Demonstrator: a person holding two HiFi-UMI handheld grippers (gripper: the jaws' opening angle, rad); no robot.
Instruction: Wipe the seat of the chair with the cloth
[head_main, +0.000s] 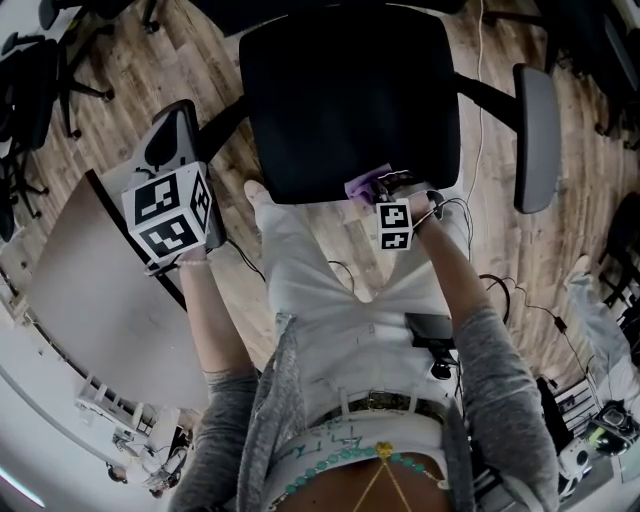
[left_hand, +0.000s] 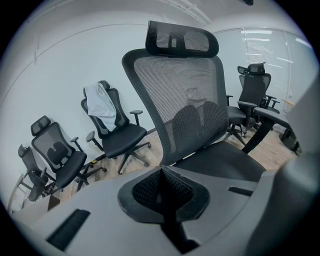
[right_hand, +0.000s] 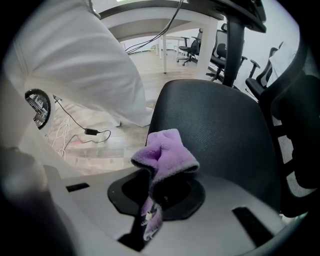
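Your right gripper clamps the purple cloth at the 6 o'clock edge of the chair seat. Your left gripper, jaws pressed together on nothing, hangs off the seat at 8 o'clock.

Cloth lies at the near edge of the chair seat, toward its right corner, pinched between the jaws of the right gripper, which comes in from the front. Left gripper is off the seat's left edge with its jaws together, and the backrest is ahead of it. An armrest stands beyond the seat's right edge, and the person's leg is just before the near edge.
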